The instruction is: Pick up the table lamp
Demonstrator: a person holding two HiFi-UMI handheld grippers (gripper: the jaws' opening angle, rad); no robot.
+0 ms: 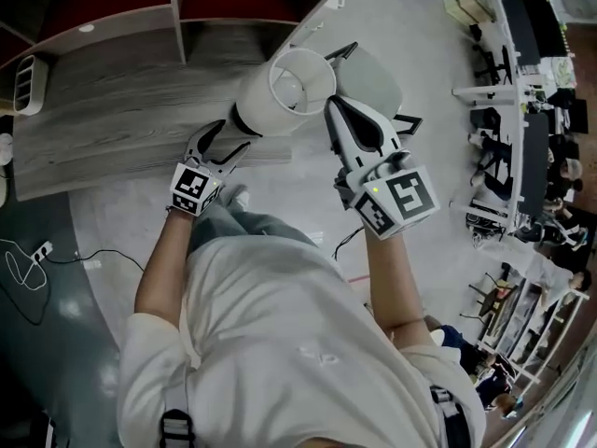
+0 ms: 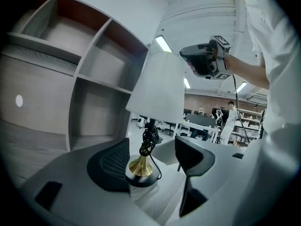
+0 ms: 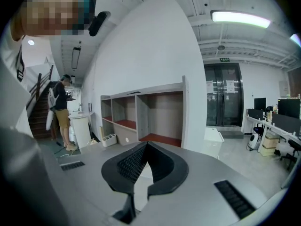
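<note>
The table lamp has a white shade (image 1: 284, 87), a black cord bundled round its stem (image 2: 149, 142) and a brass foot on a dark base (image 2: 140, 167). It stands upright on the grey wooden table (image 1: 112, 129). My left gripper (image 1: 224, 140) is low at the lamp's foot, and its jaws stand open. In the left gripper view the base lies between the left gripper (image 2: 150, 149) fingers, with no pad pressing on it. My right gripper (image 1: 332, 108) hangs beside the shade, on its right. In the right gripper view the right gripper (image 3: 146, 146) is shut on nothing.
A shelf unit with open cubbies (image 2: 94, 69) rises behind the table. A grey office chair (image 1: 371, 77) stands past the table's curved edge. Desks with seated people (image 1: 522, 110) fill the right. A power strip and cable (image 1: 37, 250) lie on the floor at left.
</note>
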